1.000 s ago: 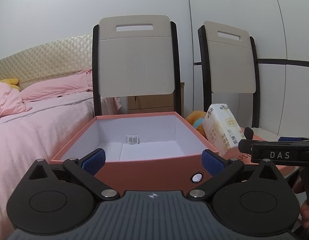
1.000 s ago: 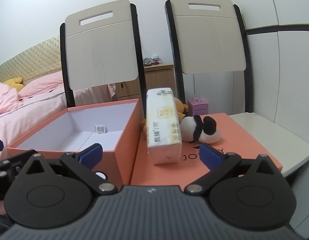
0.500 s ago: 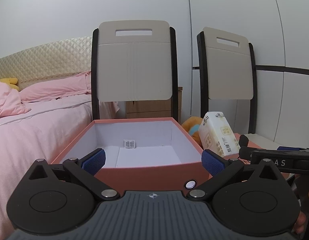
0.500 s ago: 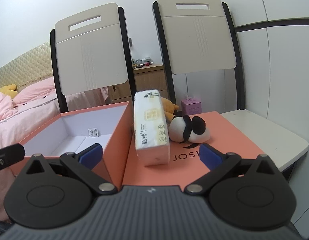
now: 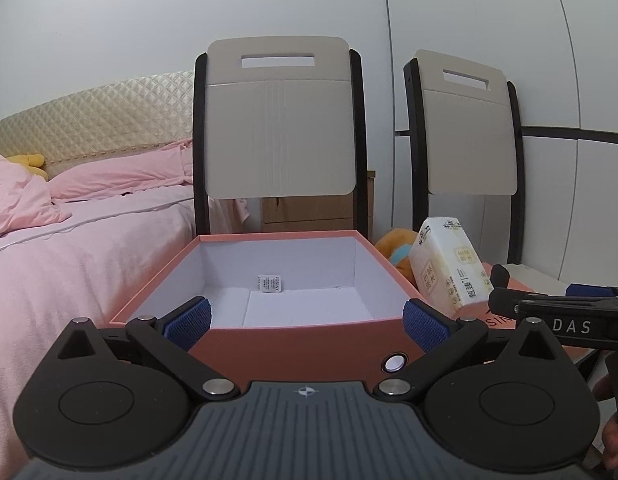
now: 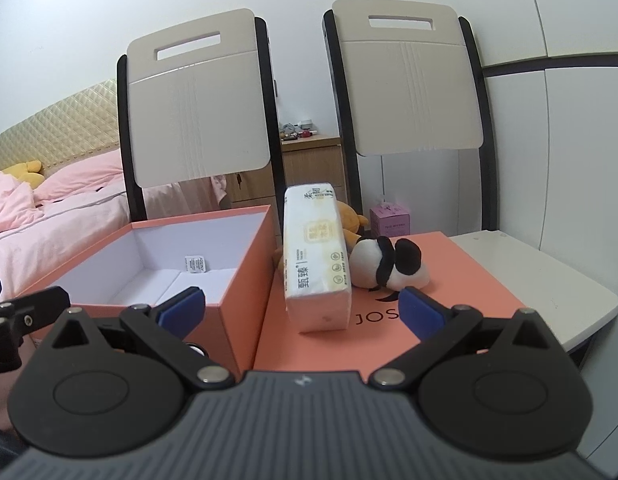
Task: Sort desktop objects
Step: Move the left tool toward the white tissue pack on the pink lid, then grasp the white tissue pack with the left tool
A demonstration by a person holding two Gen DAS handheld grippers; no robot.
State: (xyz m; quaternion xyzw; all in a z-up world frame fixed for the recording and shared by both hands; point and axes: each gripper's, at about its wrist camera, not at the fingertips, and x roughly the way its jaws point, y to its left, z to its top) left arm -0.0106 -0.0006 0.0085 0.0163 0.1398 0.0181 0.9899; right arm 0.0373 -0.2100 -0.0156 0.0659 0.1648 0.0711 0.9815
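Left wrist view: the left claw (image 5: 305,320) stands wide, nothing between its blue pads, which frame the near wall of the open salmon-orange cardboard box (image 5: 309,344). The box's white inside holds only a small white sachet (image 5: 270,283) leaning against its far wall. To the right, the right claw's black body lettered DAS (image 5: 565,320) reaches in.

In the right wrist view the right claw (image 6: 301,306) is likewise spread wide and grips nothing. Straight ahead between its pads lies a white and yellow wrapped tissue pack (image 6: 315,256), resting on the flat salmon-orange box lid (image 6: 461,280) just beside the open box (image 6: 237,280). A black and white panda plush (image 6: 389,264) lies on the lid touching the pack's right side; an orange plush toy (image 6: 349,220) sits behind the pack. The lid rests on the white tabletop (image 6: 541,276). Two beige chair backs (image 6: 409,84) stand behind, with a pink bed (image 5: 69,248) at left.
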